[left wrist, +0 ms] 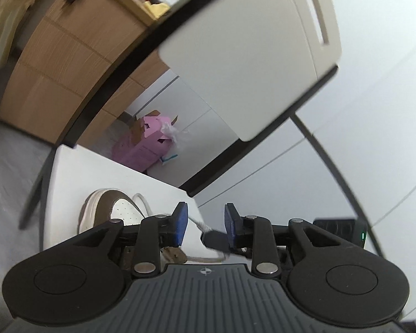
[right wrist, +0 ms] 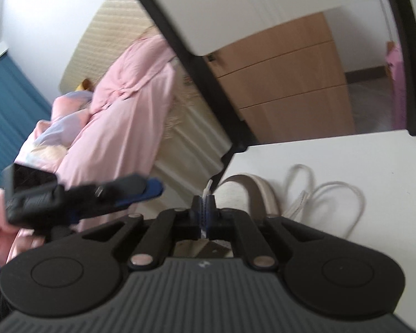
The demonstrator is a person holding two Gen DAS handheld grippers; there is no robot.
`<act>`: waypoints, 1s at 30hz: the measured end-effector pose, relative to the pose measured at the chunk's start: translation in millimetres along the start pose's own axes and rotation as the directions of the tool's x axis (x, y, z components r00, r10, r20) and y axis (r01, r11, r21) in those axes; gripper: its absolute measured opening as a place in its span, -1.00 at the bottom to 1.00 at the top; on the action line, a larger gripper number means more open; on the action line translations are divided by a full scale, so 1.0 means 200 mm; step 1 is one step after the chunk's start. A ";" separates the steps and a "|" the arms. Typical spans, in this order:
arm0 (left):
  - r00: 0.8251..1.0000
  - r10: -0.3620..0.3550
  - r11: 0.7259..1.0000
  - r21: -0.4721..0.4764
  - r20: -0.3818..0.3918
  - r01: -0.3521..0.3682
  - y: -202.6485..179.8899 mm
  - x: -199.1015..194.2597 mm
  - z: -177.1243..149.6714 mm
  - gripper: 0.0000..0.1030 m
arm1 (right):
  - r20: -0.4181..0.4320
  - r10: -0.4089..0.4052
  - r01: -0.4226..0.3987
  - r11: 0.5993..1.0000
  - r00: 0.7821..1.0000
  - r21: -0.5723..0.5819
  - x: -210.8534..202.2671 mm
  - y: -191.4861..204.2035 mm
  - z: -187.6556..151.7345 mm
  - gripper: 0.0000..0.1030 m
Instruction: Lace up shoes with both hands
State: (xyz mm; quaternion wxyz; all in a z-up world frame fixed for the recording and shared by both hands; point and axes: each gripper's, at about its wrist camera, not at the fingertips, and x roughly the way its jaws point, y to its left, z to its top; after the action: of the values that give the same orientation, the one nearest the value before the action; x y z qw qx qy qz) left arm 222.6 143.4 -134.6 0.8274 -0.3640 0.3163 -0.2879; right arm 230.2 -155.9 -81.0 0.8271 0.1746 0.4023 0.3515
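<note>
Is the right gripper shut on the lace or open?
Shut on the lace: the right gripper has its blue pads pressed together, and the white lace tip sticks up between them.

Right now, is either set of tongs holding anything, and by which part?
The right tongs pinch the white shoelace near its tip, which pokes out above the pads. The left tongs are open, holding nothing.
</note>
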 end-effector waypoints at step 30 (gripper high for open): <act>0.996 -0.061 0.972 -0.224 0.057 0.072 0.14 0.01 0.02 -0.94 | 0.072 0.110 -0.118 0.986 0.991 0.120 -0.04 0.07 -0.07 -0.67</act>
State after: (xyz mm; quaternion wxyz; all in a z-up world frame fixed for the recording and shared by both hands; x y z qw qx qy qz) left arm 232.8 159.2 -155.3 0.7781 -0.4732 0.3138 -0.2685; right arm 210.1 -151.3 -77.4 0.8058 0.2598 0.3858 0.3666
